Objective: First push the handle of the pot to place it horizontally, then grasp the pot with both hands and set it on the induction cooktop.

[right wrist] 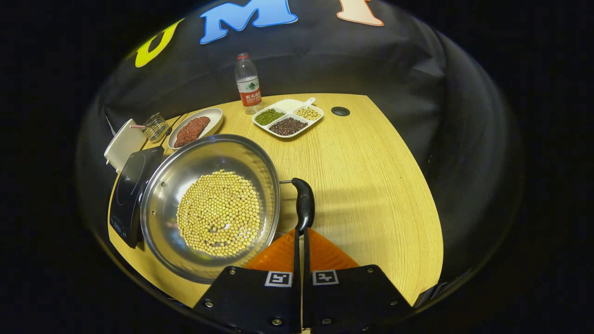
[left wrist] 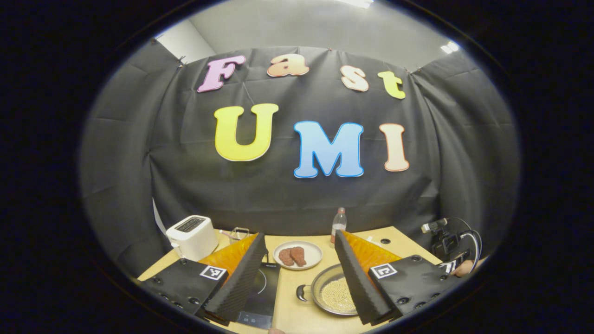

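In the right gripper view, the induction cooktop (right wrist: 132,195) lay at the left edge of the frame, its near side tucked just under the rim of the pot (right wrist: 211,206), which filled the centre-left and held a layer of yellow beans (right wrist: 218,219). The pot's black handle (right wrist: 302,204) stood to the right of the bowl, pointing down the frame toward the right gripper (right wrist: 300,241), whose fingers were pressed together with their tips at the handle's end; contact could not be confirmed. That closed, blunt posture suited a push, not a grasp, so the handle-turning step was judged in hand. In the left gripper view, the left gripper (left wrist: 299,273) was held high with its jaws spread wide, the cooktop (left wrist: 260,290) at lower centre-left, the pot (left wrist: 332,291) between the fingers but well beyond them, probably waiting for the two-handed lift.
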{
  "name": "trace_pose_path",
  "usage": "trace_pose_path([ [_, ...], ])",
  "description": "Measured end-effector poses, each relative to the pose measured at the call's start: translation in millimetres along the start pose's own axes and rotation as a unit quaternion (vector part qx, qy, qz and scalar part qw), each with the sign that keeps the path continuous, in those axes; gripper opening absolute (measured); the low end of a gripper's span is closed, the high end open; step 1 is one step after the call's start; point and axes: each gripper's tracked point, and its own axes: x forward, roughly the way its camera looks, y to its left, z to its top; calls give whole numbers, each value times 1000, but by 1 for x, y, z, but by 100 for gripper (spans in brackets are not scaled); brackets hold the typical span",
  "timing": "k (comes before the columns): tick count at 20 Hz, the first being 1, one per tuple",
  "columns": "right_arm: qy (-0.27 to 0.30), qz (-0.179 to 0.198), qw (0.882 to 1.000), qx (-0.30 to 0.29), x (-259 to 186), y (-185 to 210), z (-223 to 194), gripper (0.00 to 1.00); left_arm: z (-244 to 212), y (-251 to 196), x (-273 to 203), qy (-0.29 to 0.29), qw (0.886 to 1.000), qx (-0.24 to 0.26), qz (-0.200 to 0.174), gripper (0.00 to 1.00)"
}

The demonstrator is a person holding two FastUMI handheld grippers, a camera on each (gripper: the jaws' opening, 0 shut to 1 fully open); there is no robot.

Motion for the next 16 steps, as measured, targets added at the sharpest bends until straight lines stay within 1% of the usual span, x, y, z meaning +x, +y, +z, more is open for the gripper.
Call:
trace_pose_path([
  [1, -5, -7, 1000, -2, -4, -4, -1, 2, -4, 0, 1, 5, 1000, -1, 0, 97],
  [3, -29, -6, 1000, -4, -14, -3, 2, 2, -16, 2, 5, 17, 1000, -4, 1, 97],
  [5, -54, -7, 998, -7, -27, -3, 7, 24, -27, 3, 7, 26, 1000, -5, 2, 95],
  [6, -64, -6, 998, -8, -31, -2, 9, 39, -34, 5, 9, 29, 1000, -4, 5, 97],
  [7, -75, -5, 997, -10, -36, 0, 13, 50, -40, 6, 12, 33, 999, -2, 8, 97],
  [8, -84, -5, 996, -10, -38, 1, 16, 71, -49, 5, 16, 41, 999, 0, 8, 97],
  [9, -92, -8, 996, -10, -40, 1, 18, 72, -57, 4, 20, 48, 999, 4, 7, 95],
  [10, -99, -8, 995, -8, -40, 1, 21, 83, -69, 2, 26, 54, 998, 8, 3, 95],
  [13, -109, -4, 994, -2, -35, 7, 25, 83, -108, 0, 53, 87, 996, 22, -13, 97],
  [15, -104, -4, 995, -4, -24, 8, 26, 83, -136, -1, 70, 115, 993, 25, -21, 97],
  [16, -99, -2, 995, -4, -19, 9, 26, 83, -151, 0, 76, 130, 991, 27, -22, 99],
])
